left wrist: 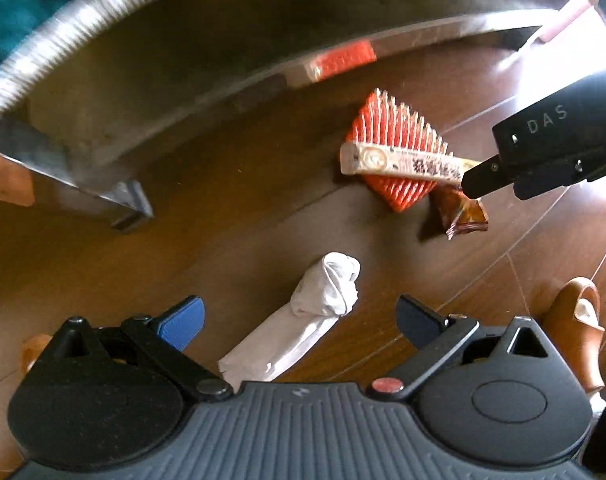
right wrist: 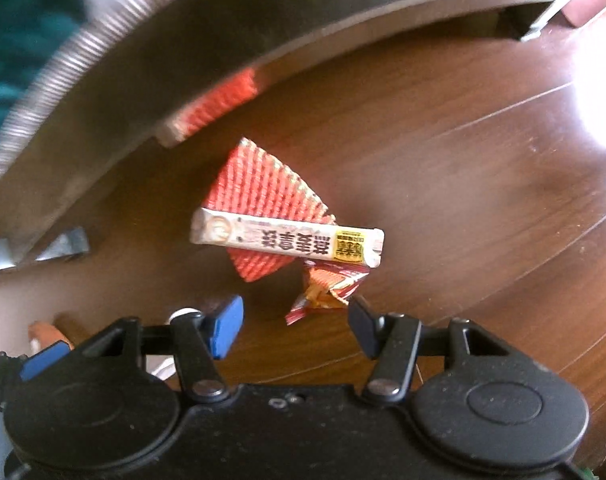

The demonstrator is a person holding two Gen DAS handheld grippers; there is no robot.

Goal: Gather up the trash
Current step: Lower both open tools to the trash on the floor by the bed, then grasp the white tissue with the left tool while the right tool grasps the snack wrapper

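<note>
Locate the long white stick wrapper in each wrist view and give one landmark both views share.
Left wrist: the white stick wrapper lies right of centre across the red fluted wrapper, its right end at the right gripper.
Right wrist: it lies at centre, beyond the open fingers.
Shared landmark: the red fluted wrapper under it, beside the curved metal rim.

Dark brown wood-plank floor (left wrist: 223, 200): red pleated paper cup (left wrist: 395, 152); crumpled brown-orange foil wrapper (left wrist: 461, 214) at its 4 o'clock; white crumpled paper sleeve (left wrist: 303, 320) at 7 o'clock.
</note>
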